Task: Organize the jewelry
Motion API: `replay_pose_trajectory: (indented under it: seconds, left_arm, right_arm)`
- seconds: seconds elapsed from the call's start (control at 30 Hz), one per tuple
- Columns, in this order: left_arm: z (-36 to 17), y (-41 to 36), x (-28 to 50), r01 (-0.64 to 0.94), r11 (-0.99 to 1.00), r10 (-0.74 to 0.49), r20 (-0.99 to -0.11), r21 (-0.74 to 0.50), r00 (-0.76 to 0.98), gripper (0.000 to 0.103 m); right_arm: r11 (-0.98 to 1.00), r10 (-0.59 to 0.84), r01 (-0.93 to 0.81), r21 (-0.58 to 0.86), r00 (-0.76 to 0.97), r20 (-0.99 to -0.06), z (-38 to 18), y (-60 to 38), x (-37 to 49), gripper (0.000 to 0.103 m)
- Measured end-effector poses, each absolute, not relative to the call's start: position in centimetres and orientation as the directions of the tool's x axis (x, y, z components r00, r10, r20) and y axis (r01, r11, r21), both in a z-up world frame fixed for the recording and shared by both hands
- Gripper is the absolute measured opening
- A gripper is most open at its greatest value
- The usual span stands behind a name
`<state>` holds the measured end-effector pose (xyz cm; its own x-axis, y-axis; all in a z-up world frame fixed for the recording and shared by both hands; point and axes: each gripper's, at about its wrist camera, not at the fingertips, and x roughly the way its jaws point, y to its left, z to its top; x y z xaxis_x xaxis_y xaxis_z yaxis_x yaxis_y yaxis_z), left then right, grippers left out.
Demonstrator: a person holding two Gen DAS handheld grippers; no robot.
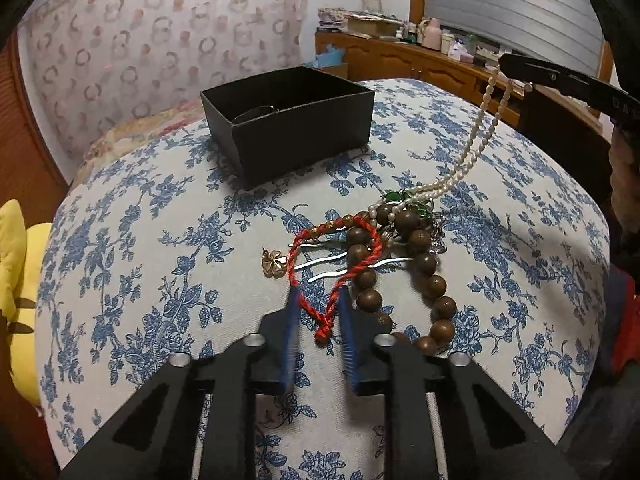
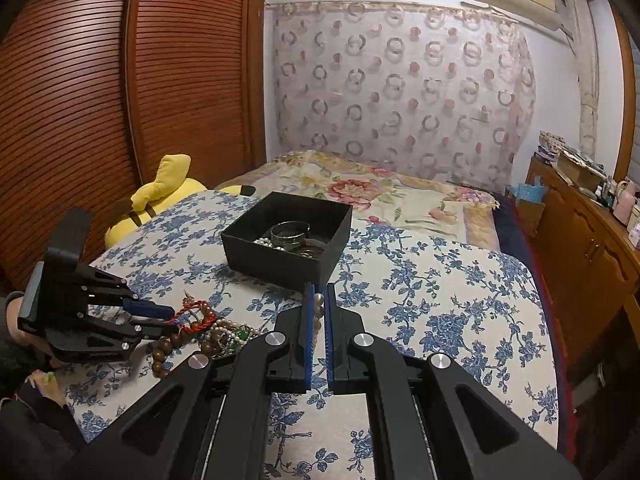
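**Between your L fingers: red cord; R fingers clamped on pearls**

Between the tips of your left gripper point(image 1: 318, 290) lies the narrow knotted end of the red cord bracelet point(image 1: 362, 266). The L fingers stand apart w/ a clear gap, one strand of the cord at each tip. The rest of the loop runs fwd from the tips, over a silver hair comb point(image 1: 320, 264) and the wooden bead bracelet point(image 1: 434, 284). That bracelet curls past the R finger's outer side. Just beyond the L tip sits a small gold flower charm point(image 1: 274, 260). Farther ahead in the pile are some green beads point(image 1: 396, 196).

Your right gripper point(image 2: 319, 288) has its fingers together, pinched on the pearl necklace point(image 1: 480, 140). Pearls show in the slit btwn the pads. From there the strand hangs down to the pile, its far end resting among the wooden beads.

Well ahead of both grippers' tips the black box point(image 1: 296, 136) stands open-topped on the blue floral cloth point(image 1: 160, 240). It holds a metal bangle point(image 2: 290, 230) and a few pearls.
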<state>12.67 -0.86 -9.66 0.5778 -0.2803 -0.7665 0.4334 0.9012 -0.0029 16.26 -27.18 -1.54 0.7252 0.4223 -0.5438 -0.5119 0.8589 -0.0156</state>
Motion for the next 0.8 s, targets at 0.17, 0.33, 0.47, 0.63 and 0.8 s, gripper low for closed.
replay_pose_trajectory:
  seconds: [0.17,0.33,0.47,0.63,0.8]
  left_arm:
    - [-9.2,-0.5,12.7,0.422,0.906,-0.297,-0.756,-0.030,0.583,0.003]
    - [-6.9,0.2,12.6,0.397,0.916,-0.313,-0.707,-0.050,0.634,0.003]
    - [-5.0,0.6,12.9,0.381,0.923,-0.316,-0.672,-0.055,0.670,0.003]
    - [-2.9,0.7,13.2,0.371,0.927,-0.317,-0.634,-0.050,0.705,0.003]
    - [-1.5,0.7,13.8,0.357,0.933,-0.311,-0.612,-0.050,0.727,0.003]
  right_arm:
    - [0.854,0.427,-0.520,-0.019,0.722,-0.544,-1.2,-26.9,16.2,0.005]
    - [0.848,0.438,-0.529,-0.029,0.731,-0.523,0.1,-26.5,16.1,0.005]
    - [0.843,0.449,-0.537,-0.039,0.741,-0.500,1.5,-26.1,16.0,0.005]
    - [0.837,0.462,-0.545,-0.052,0.753,-0.469,3.6,-25.5,16.4,0.005]
    - [0.833,0.473,-0.550,-0.053,0.760,-0.446,5.1,-25.2,17.0,0.005]
